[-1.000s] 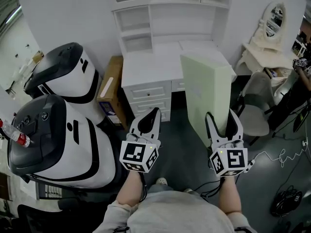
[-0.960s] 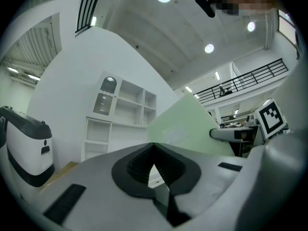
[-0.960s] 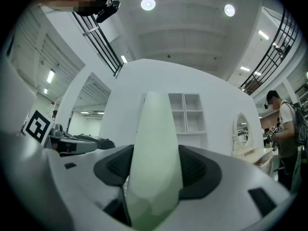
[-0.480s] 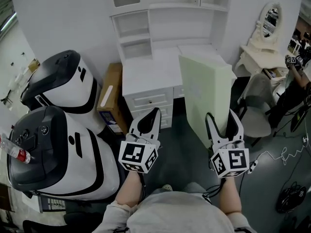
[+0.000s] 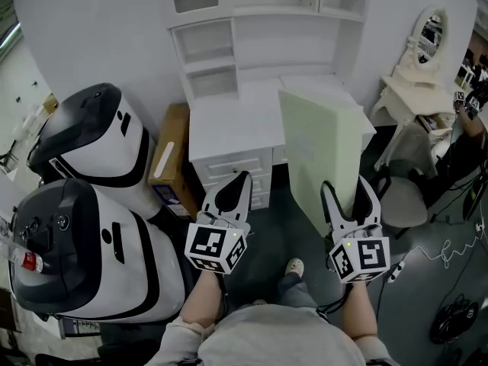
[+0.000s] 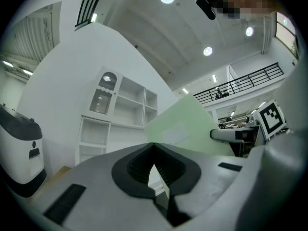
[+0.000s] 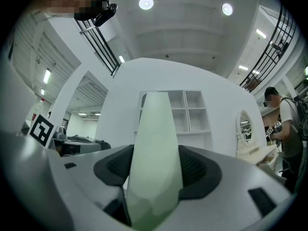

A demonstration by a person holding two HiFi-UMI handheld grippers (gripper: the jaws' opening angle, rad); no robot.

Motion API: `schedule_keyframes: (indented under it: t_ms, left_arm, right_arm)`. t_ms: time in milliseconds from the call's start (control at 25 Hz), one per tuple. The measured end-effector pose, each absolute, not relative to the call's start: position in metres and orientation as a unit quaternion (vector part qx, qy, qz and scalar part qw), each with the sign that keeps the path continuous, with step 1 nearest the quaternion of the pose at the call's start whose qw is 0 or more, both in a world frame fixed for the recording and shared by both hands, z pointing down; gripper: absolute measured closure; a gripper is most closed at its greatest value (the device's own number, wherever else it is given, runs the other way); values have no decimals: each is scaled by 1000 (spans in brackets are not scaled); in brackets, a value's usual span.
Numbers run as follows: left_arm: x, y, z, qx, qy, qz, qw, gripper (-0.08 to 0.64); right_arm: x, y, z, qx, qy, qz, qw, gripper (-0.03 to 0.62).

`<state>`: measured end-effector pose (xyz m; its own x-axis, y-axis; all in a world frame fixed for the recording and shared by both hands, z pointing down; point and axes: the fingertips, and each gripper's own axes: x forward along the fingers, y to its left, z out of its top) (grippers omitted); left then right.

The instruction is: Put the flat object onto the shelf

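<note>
Head view, looking steeply down. Right gripper, at 4 o'clock from the frame centre, is clamped on the lower edge of a pale green flat rectangular panel, possibly foam board. The panel stands on edge and rises toward 12 o'clock, its top corner overlapping the white desk with drawers. The tall white open-compartment shelf unit rises behind the desk at 12 o'clock; the panel is not yet on it.

Left gripper, at 6 o'clock, has its jaws together at the tips, with nothing between them. It lies well apart from the panel.

Two rounded white-and-black machines fill the 9 o'clock side. A brown cardboard box stands between them and the desk. An oval white-framed mirror sits at 2 o'clock.

Right gripper view: the panel runs edge-on between the two dark pads, which press on both faces; the shelf unit stands behind. Left gripper view: the closed tips point toward the shelf unit, the panel at 2 o'clock.
</note>
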<state>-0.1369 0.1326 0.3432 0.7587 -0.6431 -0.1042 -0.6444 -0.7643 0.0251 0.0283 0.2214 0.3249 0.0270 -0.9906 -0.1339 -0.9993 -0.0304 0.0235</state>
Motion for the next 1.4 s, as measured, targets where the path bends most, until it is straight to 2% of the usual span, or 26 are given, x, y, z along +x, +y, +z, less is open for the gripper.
schedule_keyframes:
  t_ms: [920, 1400]
  left_arm:
    - [8, -3, 331, -915, 398, 70, 11, 545]
    - [35, -44, 332, -906, 417, 68, 8, 545]
  right_arm:
    - [178, 63, 310, -660, 746, 72, 50, 304]
    - [214, 18, 307, -646, 758, 75, 57, 304]
